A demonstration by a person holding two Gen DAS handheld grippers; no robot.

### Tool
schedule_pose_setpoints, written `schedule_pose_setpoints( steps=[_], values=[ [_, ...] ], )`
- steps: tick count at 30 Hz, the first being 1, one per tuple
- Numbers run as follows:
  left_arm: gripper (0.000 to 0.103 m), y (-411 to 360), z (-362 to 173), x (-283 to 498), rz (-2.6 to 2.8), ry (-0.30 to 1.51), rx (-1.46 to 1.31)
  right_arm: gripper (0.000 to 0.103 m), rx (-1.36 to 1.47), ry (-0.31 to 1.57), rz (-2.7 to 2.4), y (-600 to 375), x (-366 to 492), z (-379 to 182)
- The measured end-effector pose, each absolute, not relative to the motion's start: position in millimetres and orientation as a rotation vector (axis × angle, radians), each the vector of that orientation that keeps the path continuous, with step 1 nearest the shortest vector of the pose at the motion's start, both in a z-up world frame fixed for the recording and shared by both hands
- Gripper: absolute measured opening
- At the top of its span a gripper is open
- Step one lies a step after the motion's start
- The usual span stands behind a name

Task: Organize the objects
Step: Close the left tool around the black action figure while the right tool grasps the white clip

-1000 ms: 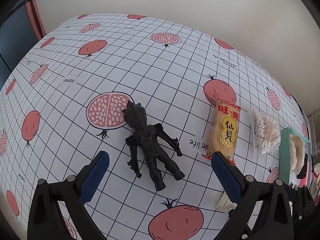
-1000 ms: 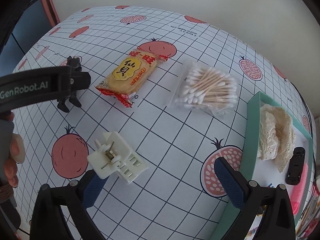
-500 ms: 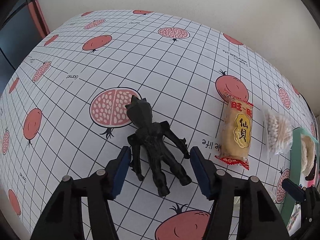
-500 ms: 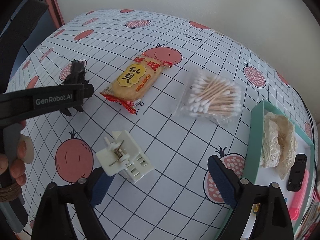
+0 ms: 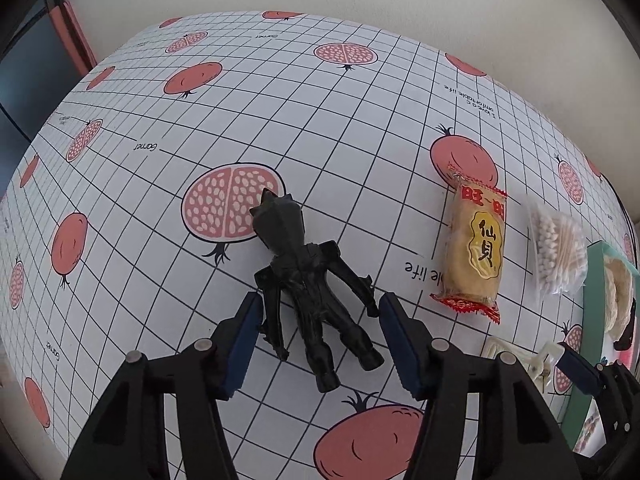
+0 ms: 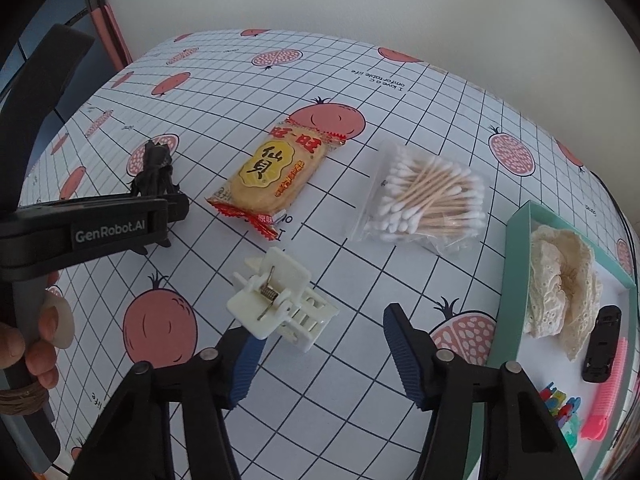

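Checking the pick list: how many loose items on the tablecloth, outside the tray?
4: black figurine between the left gripper fingers; snack packet mid-table; cotton swab bag beside it; white clip near the right gripper.

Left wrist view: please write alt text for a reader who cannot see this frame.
The left claw straddles the legs of a black toy figure lying on a pomegranate-print tablecloth, its blue pads close beside the figure but not clearly clamped. To the right lie a yellow snack packet and a bag of cotton swabs.

left claw (image 5: pixel 318 340) narrowed around black figurine (image 5: pixel 308 284), closer in
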State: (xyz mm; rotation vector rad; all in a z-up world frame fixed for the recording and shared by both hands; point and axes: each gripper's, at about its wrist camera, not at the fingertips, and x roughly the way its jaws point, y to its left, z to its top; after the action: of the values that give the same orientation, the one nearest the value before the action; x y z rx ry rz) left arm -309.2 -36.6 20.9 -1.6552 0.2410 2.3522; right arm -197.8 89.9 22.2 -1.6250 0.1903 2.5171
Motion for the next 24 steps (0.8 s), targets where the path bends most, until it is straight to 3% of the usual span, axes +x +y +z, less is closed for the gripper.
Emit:
schedule_pose_setpoints(
  steps=[5,20,24],
  values=[
    [0.061,-36.3,21.2,-307.6,2.341,0.240,-1.666,0.047,-1.633,0.206,2.525,90.0,-198.0,22.2],
    [0.061,-35.3,24.2,-304.0,2.317,0.221,-1.673,0.011,-1.639,0.274,2.548,91.9,-196.4,24.1],
    [0.060,-34.4,24.4,-302.7,2.311,0.219,-1.675,0.009,-1.639,0.270,2.556,91.3,-195.9,24.9]
  ],
)
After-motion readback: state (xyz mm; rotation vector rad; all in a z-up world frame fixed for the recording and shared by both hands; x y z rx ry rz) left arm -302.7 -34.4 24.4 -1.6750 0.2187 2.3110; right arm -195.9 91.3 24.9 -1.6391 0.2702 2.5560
